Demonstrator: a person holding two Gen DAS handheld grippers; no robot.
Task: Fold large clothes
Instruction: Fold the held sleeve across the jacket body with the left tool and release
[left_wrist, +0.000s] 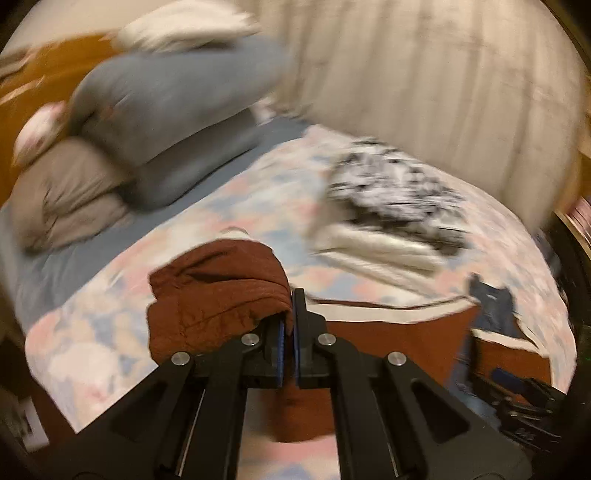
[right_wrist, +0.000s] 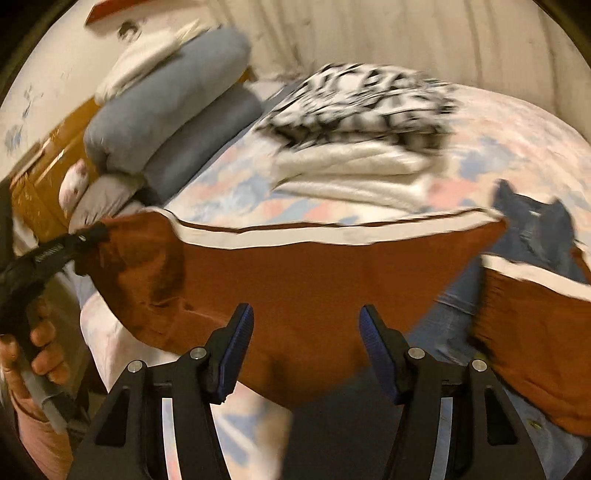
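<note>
Here, in the left wrist view, the left tongs (left_wrist: 289, 325) are pinched tight on a bunched corner of the rust-brown garment (left_wrist: 221, 291), lifted over the bed (left_wrist: 258, 184) with its pink and blue cover. A black-and-white folded pile (left_wrist: 391, 184) lies farther back. In the right wrist view, the right tongs (right_wrist: 306, 325) stand apart with nothing in them, just above the brown cloth (right_wrist: 295, 280), which stretches across the bed (right_wrist: 498, 129). A hand (right_wrist: 29, 354) grips the left tongs' (right_wrist: 92, 236) handle. Blue pillows (right_wrist: 166, 96) are stacked behind.

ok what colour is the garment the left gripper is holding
Rust-brown garment with a white band, clearest in the right wrist view.
</note>
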